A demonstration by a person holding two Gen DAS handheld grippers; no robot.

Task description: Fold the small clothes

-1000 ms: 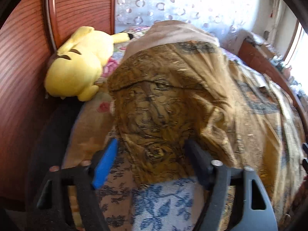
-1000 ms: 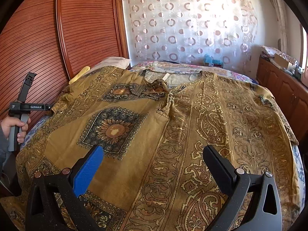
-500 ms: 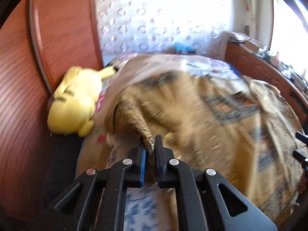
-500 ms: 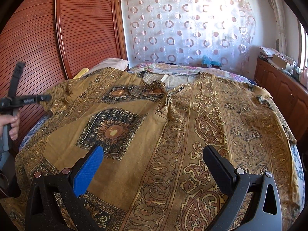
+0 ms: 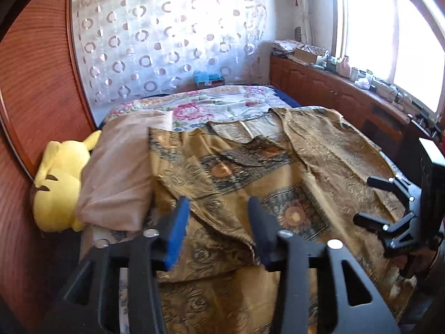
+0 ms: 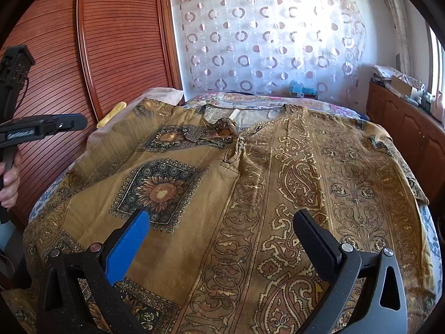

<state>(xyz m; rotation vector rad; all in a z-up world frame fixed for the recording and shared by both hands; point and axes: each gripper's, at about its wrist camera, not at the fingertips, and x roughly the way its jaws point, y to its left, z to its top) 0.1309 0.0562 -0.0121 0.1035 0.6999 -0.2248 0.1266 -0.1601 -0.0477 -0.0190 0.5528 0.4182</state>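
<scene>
Golden paisley tunic (image 6: pixel 250 194) spread face-up across bed (image 5: pixel 222 103), left sleeve lying folded inward. Left gripper (image 5: pixel 217 231) jaws just reopened, nothing between them. Right gripper (image 6: pixel 219 239) wide apart over hem. Next: flatten the sleeve fold, then match the opposite sleeve.

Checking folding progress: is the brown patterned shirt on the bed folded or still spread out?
Mostly spread: the shirt lies open across the bed; only its left sleeve is turned in.
</scene>
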